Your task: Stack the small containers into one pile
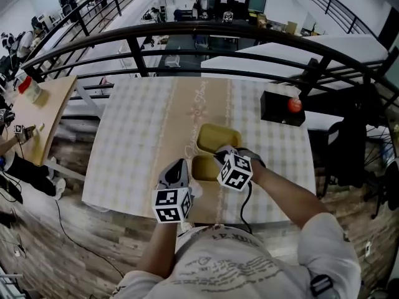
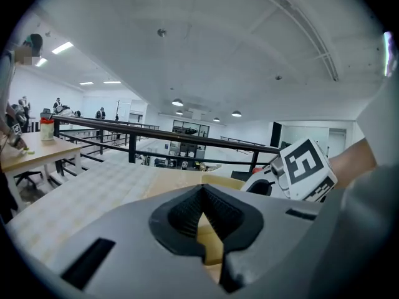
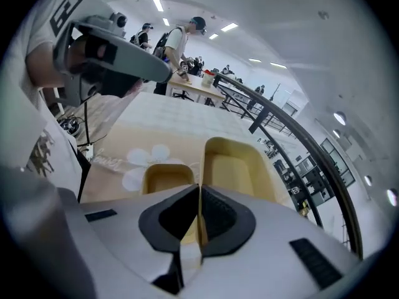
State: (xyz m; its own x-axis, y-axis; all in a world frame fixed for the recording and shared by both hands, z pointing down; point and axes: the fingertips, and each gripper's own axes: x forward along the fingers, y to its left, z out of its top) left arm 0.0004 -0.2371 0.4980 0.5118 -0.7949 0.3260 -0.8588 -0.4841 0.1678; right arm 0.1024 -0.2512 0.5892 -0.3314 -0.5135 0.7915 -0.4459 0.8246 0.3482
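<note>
Evidently the right gripper [image 3: 199,190] has its jaws clenched on the rim of the larger container [image 1: 219,136]. The smaller container [image 1: 204,167] sits at its seven o'clock on the counter [image 1: 131,142]. Hold the thin wall level and line the two up before lowering. The left gripper [image 2: 201,195], at nine o'clock with its jaws pressed together and apparently empty, could steady the smaller one.

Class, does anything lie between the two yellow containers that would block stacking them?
Nothing visible does. The right gripper pinches the big container by its rim; the small container sits right beside it, only tablecloth between.
</note>
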